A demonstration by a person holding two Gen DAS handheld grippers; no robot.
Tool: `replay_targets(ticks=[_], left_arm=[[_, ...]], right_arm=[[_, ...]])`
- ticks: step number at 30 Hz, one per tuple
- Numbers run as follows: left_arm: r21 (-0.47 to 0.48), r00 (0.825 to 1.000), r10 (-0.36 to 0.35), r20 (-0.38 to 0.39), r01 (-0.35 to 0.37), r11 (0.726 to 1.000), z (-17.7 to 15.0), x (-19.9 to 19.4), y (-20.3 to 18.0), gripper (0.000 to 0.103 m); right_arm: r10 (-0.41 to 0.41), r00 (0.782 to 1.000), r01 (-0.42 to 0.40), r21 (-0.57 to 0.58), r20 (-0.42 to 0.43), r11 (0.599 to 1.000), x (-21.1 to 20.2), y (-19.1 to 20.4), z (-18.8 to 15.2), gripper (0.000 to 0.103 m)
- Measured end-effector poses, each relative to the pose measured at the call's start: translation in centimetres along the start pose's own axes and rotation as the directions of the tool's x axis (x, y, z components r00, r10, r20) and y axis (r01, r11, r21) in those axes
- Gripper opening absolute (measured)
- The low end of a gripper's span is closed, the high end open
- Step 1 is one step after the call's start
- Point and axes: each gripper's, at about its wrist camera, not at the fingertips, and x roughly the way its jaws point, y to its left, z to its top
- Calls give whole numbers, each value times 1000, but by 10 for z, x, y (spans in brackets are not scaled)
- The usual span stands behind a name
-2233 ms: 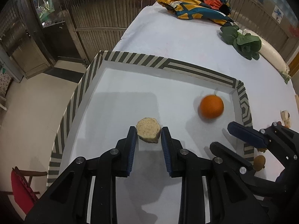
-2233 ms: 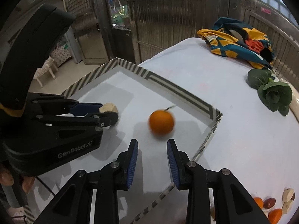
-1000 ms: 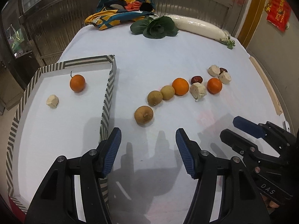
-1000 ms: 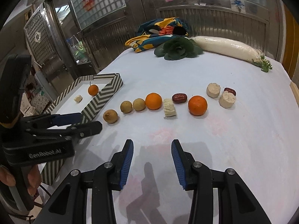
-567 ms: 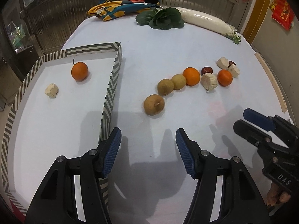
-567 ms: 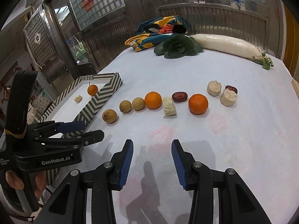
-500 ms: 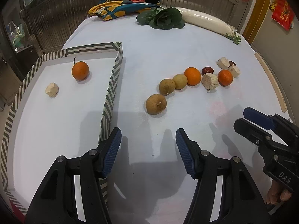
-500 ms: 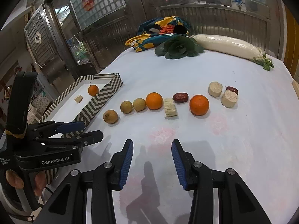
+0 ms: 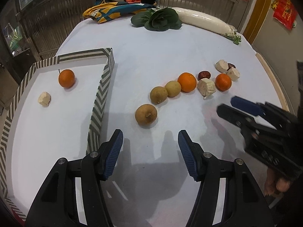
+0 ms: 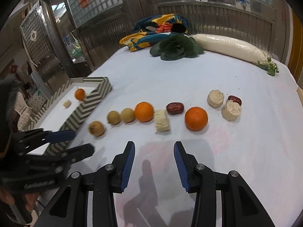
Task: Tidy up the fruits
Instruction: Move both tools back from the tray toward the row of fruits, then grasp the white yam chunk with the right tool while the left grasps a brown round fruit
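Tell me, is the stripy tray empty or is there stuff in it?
Not empty. The striped tray holds two things: an orange with a stem and a pale cut chunk. Most of its white floor is bare.

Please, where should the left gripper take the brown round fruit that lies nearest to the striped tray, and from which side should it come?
Grip the brown round fruit across its widest middle, coming straight ahead and down with the open left gripper. Its stem points towards the camera, so its rounded left and right flanks are free; the striped tray wall and nearest neighbour stand apart.
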Motion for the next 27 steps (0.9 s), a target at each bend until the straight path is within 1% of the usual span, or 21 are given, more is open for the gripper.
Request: replay_targets(ticks=[2,5,7,8,9,10,14,21,23,24,25,27], left_arm=[[-6,1000,1,-4,-1,1000,2,3,1,61],[-12,1000,5,-11,-5,1000,6,7,2,61],[-15,1000,7,-15,-7,1000,8,9,1,61],[-15,1000,8,-17,-8,1000,8,10,1,61],[-14,1000,9,-20,-10,1000,10,12,0,61],[-13,1000,10,-23,-11,1000,11,14,0,61],[-12,999,13,-40,-14,1000,12,22,-1,61],[16,999,40,-19,-40,999,15,27,-6,60],[14,999,48,-3,-48,999,16,27,-6,53],[16,999,37,3,-38,999,16,26,-5,34],[14,1000,17,-12,-17,1000,15,28,-4,27],[33,1000,19,-3,-19,999,13,26,-7,27]], right_arm=[[-14,1000,14,-12,-12,1000,10,-3,7,41],[-7,1000,6,-50,-19,999,23,-1,16,41],[-29,999,27,-71,-24,997,32,1,22,41],[-45,999,43,-79,-23,996,36,1,23,36],[-49,999,47,-88,-24,995,41,1,25,23],[-39,999,37,-91,-27,995,42,1,24,20],[-24,1000,23,-86,-10,996,34,-2,18,17],[-7,999,9,-41,34,999,7,-13,8,17],[-3,999,4,-33,35,999,4,-14,5,17],[-2,999,3,-34,35,999,3,-14,4,17],[-1,999,2,-34,34,999,3,-14,2,17],[-1,999,2,-32,38,999,0,-13,0,17]])
